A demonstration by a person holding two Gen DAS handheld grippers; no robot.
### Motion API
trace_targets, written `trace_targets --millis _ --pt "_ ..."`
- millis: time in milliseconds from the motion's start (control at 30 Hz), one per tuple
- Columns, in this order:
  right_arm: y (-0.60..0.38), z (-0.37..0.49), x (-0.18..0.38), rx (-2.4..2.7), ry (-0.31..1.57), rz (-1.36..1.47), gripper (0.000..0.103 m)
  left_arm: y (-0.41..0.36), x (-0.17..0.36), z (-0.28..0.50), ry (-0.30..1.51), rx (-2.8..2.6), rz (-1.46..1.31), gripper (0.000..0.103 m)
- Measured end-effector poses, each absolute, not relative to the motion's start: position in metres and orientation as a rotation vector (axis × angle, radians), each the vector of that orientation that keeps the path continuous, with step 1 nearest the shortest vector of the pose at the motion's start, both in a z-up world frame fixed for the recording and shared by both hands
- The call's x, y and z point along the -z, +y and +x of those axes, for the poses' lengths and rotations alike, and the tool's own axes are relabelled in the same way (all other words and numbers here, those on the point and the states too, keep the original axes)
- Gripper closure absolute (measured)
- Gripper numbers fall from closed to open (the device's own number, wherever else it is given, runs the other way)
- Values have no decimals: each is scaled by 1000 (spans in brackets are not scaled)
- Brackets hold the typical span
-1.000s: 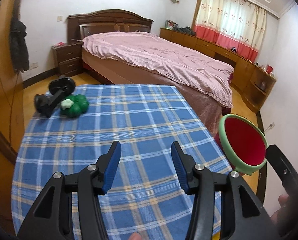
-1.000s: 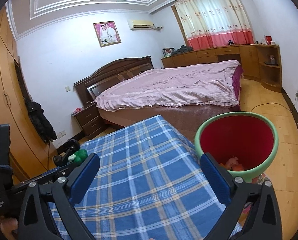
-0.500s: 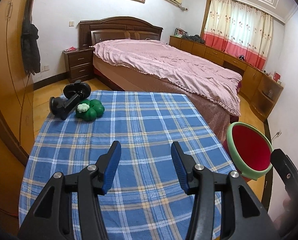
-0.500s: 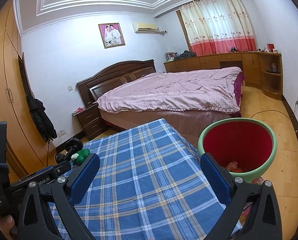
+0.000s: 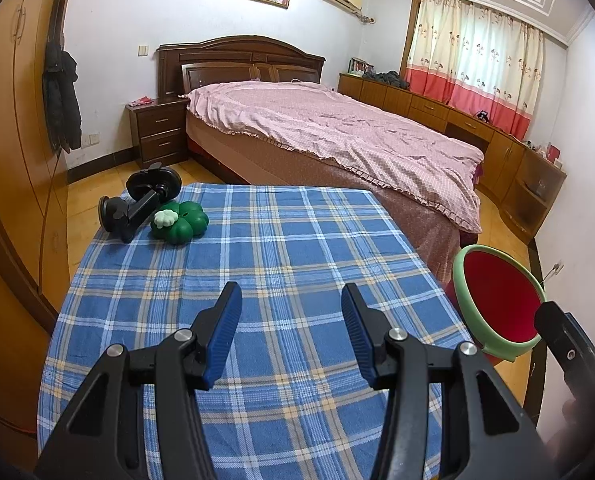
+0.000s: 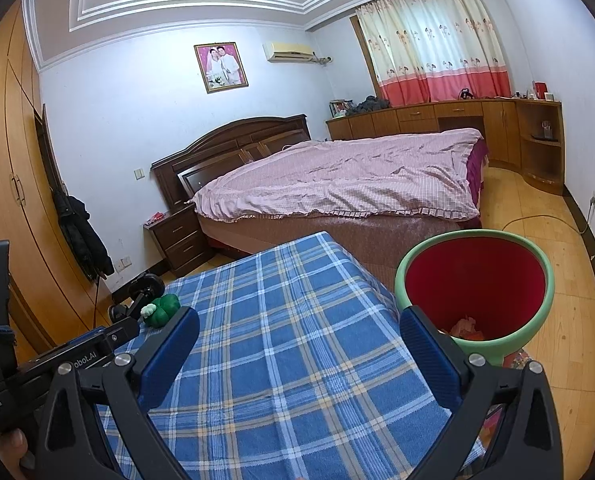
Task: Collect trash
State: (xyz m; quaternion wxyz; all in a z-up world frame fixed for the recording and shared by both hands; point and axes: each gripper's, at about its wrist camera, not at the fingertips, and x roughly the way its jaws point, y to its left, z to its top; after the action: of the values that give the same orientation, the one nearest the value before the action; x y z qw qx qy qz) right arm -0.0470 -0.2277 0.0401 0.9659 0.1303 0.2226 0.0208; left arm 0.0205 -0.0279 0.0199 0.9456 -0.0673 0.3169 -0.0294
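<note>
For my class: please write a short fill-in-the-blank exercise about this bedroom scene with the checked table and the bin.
1. The tablecloth is checked mainly in ____.
2. The bin has a green rim and a ____ inside.
3. The green toy lies beside a ____ suction mount.
4. Both grippers, left and right, hold ____.

Missing words: blue; red; black; nothing

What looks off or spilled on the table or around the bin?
Nothing spilled. The black suction mount lies on its side at the far corner of the checked tablecloth, partly overhanging the edge, beside the green clover-shaped object. The bin stands upright, with trash at the bottom.
</note>
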Motion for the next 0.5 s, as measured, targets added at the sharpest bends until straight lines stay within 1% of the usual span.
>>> trace_targets --millis 500 --pt "-228 -47 -40 -42 450 264 1 -29 -21 20 644 60 -136 51"
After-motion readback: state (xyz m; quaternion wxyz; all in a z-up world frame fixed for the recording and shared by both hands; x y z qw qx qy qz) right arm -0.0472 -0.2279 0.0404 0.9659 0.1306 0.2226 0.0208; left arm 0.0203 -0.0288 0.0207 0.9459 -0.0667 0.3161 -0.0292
